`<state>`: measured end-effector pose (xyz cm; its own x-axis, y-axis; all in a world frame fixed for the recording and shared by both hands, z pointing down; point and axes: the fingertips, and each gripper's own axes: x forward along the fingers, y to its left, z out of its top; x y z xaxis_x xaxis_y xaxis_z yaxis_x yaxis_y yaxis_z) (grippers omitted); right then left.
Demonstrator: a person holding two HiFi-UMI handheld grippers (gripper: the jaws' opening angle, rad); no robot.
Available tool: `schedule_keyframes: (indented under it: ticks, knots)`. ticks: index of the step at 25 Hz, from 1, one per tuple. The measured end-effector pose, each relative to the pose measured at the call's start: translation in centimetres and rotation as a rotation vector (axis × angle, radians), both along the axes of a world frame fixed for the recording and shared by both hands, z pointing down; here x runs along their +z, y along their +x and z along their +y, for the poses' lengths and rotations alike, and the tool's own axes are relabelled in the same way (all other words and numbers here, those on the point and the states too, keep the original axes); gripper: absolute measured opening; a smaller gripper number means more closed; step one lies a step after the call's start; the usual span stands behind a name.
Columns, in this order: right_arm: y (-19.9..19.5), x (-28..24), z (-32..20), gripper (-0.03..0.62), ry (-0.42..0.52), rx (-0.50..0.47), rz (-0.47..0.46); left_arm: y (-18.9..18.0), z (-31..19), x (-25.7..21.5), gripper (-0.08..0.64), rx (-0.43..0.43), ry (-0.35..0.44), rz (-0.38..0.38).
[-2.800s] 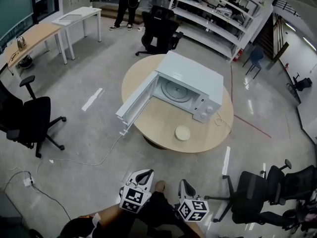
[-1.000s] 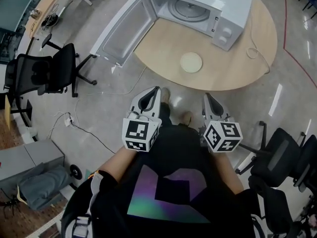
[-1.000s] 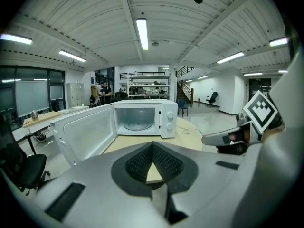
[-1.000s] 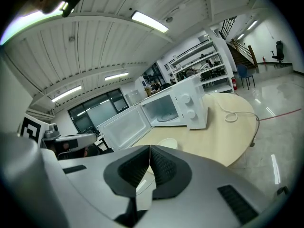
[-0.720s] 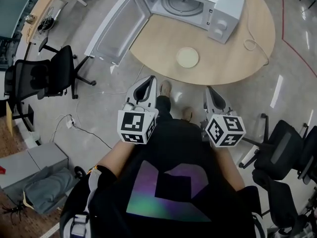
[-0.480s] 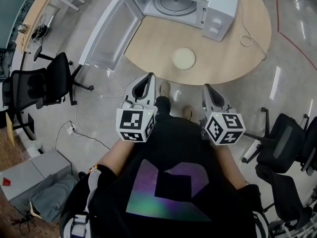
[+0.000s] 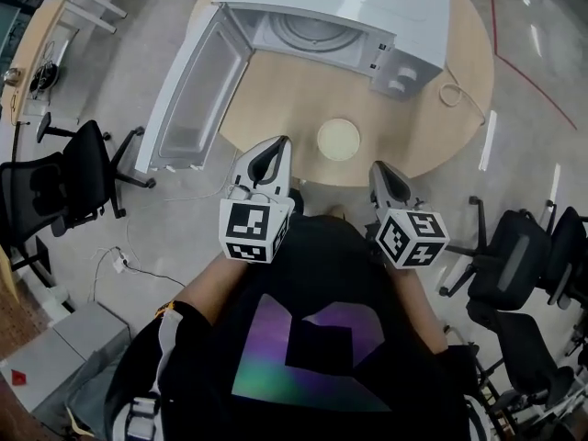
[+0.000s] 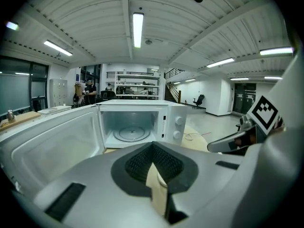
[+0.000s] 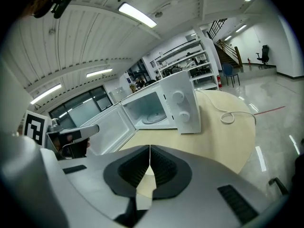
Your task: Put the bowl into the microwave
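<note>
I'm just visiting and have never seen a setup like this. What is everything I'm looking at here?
table: one, round, light wood, straight ahead.
microwave: one, white, on the table's far side, door swung open to the left, nothing inside but its turntable.
bowl: one, cream, on the table near the front edge, untouched.
cord: one, white, looped on the table right of the microwave.
office chairs: several, black, on the floor at both sides.
shirt: one, black with a coloured print, worn by the person.
left gripper: one, grey, jaws together, empty, short of the table.
right gripper: one, grey, jaws together, empty.
</note>
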<state>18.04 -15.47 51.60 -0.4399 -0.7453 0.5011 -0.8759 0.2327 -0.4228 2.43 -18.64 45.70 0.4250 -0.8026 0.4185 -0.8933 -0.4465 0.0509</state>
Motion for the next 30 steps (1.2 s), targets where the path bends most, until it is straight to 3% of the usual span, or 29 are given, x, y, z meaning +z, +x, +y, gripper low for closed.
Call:
schedule_keyframes:
  ticks: [8, 16, 23, 30]
  knots:
    - [-1.3, 2.1, -4.6, 0.017, -0.113, 0.068, 0.064, -0.6, -6.1, 2.8, 0.046, 0.119, -0.075, 0.037]
    - [-1.9, 4.4, -5.9, 0.017, -0.222, 0.136, 0.065, -0.5, -9.0, 5.3, 0.046, 0.242, -0.132, 0.067]
    - [-2.9, 7.2, -5.7, 0.018, -0.3, 0.164, -0.032, -0.9, -10.3, 7.7, 0.046, 0.288, -0.188, 0.084]
    - [-2.1, 9.3, -5.4, 0.02, -0.37, 0.149, -0.105, -0.3, -9.8, 9.3, 0.046, 0.263, -0.215, 0.039]
